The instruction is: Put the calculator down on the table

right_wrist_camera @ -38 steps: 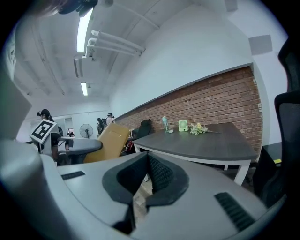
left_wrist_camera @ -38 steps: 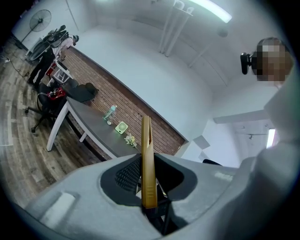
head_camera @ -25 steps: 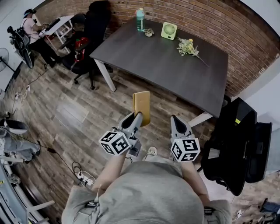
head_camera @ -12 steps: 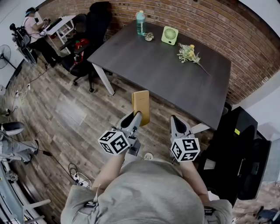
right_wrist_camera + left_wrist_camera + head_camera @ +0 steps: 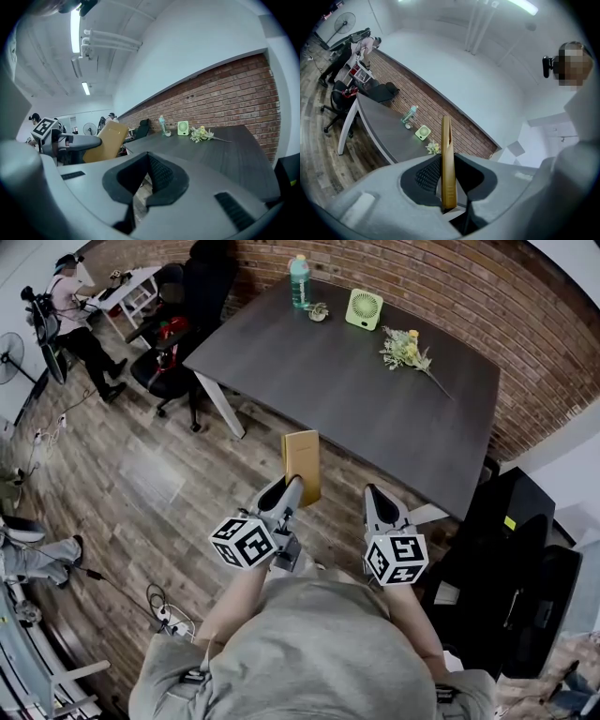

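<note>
Left gripper (image 5: 292, 487) still clamps the calculator (image 5: 302, 460) edge-up, right gripper (image 5: 375, 495) closed and empty, table (image 5: 356, 390) now nearer.

A dark grey table (image 5: 356, 399) is seen on white legs (image 5: 225, 407), set against a brick wall (image 5: 525, 306). Along its far edge a green bottle (image 5: 299, 282) is stood at the left, a small item (image 5: 319, 311) just beside it, then a pale green fan (image 5: 363, 307). A flower sprig (image 5: 405, 345) is laid further right. A wood-plank floor (image 5: 141, 474) is shown beneath, with cables (image 5: 171, 613) trailed at near left.
</note>
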`<state>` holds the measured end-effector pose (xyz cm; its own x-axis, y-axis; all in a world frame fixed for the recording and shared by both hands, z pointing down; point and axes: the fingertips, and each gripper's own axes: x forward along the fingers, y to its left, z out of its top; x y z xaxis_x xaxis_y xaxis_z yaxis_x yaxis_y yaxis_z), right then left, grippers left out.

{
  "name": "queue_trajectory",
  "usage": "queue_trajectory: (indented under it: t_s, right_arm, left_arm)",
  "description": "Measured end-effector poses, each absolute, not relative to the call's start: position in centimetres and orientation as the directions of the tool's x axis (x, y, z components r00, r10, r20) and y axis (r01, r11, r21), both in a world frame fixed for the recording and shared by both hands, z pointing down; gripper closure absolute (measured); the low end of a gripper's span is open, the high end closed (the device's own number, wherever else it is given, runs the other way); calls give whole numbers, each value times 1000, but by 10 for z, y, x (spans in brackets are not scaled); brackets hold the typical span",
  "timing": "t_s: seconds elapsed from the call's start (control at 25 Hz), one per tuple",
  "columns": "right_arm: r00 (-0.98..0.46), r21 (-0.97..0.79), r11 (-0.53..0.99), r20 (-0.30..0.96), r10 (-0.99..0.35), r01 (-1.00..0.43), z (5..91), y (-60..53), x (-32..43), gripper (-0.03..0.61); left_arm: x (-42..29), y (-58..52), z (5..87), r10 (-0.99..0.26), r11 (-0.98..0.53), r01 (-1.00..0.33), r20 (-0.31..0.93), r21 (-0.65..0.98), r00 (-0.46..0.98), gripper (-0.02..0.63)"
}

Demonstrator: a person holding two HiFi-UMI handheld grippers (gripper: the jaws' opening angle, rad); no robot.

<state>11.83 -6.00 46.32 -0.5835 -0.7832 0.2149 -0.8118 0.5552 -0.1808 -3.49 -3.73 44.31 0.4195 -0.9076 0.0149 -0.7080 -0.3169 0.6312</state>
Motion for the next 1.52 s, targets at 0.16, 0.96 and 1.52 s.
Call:
queue_trajectory:
  t_s: [0.16, 0.96, 1.52]
  right_arm:
    - [-578, -193, 546, 222, -785, -815, 468, -65, 121, 577]
    - [-556, -168, 530, 246, -794, -831, 472, -176, 95, 577]
    - [-519, -166, 492, 282, -807, -855, 470, -277, 69, 577]
  left_arm:
    - [-34, -45, 446, -906, -311, -710, 28, 632, 422, 525]
    - [-64, -164, 460, -898, -306, -701, 48, 644, 437, 525]
    - [-82, -276, 468, -865, -317, -680, 92, 661, 493, 525]
